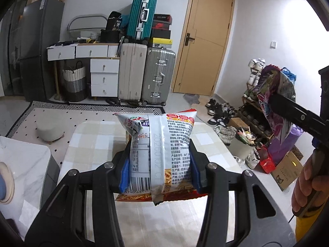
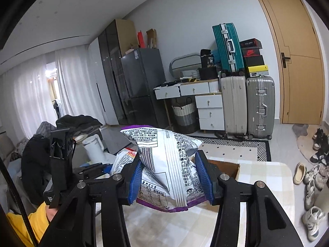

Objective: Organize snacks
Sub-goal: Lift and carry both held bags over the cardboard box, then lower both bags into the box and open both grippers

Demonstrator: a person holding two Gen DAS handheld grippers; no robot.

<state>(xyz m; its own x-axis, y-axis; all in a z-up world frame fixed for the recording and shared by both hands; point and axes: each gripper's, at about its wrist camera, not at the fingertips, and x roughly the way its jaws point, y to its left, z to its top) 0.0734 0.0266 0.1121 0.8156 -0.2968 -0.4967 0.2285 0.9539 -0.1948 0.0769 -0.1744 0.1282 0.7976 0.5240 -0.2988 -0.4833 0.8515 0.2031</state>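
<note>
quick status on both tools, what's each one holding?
Left tool: closed on the red snack bag, above the table.
Right tool: closed on the purple snack bag, also lifted.

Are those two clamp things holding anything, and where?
Yes. Left hand-held gripper pinches the red snack bag at its sides; right hand-held gripper pinches the purple snack bag likewise.
</note>
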